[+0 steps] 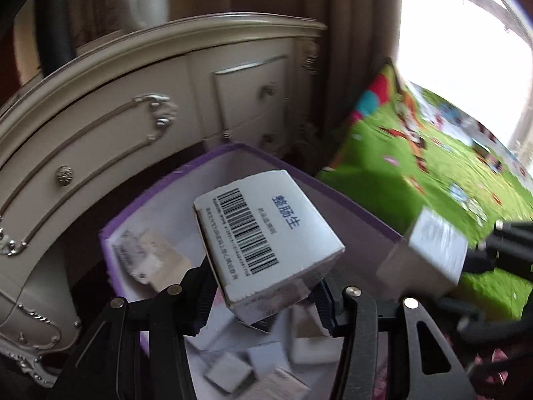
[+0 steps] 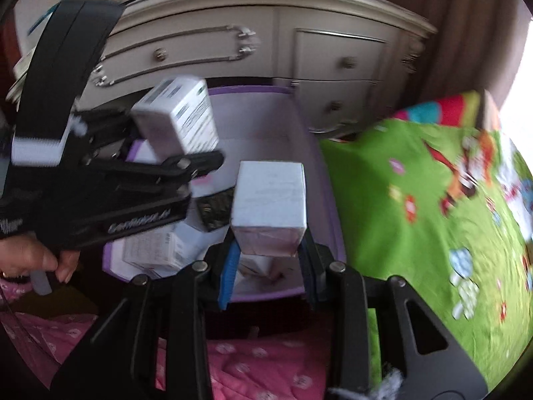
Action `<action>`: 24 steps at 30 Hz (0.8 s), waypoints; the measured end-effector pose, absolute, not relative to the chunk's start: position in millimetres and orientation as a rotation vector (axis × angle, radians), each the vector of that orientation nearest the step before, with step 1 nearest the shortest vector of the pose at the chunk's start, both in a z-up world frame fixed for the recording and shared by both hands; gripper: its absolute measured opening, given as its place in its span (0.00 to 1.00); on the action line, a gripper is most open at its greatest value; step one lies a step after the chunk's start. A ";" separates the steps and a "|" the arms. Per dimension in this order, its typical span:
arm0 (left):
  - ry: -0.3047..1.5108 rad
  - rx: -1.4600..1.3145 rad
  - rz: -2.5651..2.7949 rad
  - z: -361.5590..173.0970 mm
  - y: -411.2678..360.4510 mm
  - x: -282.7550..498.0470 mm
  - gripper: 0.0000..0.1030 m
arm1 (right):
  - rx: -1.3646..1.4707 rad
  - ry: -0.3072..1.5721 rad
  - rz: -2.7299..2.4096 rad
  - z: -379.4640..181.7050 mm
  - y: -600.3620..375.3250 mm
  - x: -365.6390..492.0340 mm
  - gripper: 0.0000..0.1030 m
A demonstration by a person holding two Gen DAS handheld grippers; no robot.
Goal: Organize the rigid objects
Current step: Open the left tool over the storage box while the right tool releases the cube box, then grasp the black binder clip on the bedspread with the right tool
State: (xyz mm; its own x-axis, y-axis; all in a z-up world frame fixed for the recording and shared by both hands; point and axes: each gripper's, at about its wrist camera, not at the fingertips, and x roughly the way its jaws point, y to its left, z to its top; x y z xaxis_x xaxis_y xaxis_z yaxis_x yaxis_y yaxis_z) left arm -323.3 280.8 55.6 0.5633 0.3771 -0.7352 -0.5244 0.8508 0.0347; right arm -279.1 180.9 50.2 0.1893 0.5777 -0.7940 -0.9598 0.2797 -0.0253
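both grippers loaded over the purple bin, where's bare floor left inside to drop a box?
Free: the far half of the purple bin, bare floor against its back wall nearest the dresser, and down its right wall. Crowded: the near and left part, with loose white boxes piled up. Both grippers hold boxes: the barcode box and the plain white box.

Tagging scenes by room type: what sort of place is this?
Most likely a bedroom at home: a cream, curved-front wooden dresser with silver trim, a bright green cartoon-print bedspread, brown curtains by a window and a purple-edged storage box.
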 end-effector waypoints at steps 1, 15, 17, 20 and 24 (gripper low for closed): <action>0.809 -0.195 0.553 57.1 285.4 -325.4 0.50 | -0.615 0.769 1.192 49.0 185.7 -281.6 0.37; 0.656 -0.063 0.950 96.1 310.4 -328.4 0.89 | -0.410 0.730 1.263 57.1 178.3 -263.5 0.81; 0.615 -0.044 0.895 106.5 295.1 -315.2 0.91 | -0.309 0.748 1.211 62.8 156.0 -238.0 0.81; 0.593 -0.018 0.698 114.1 252.5 -276.6 1.00 | -0.166 0.769 1.024 67.8 103.7 -186.8 0.82; 0.735 -0.072 0.302 93.4 184.3 -206.7 1.00 | -0.086 0.832 0.700 51.8 18.2 -125.8 0.83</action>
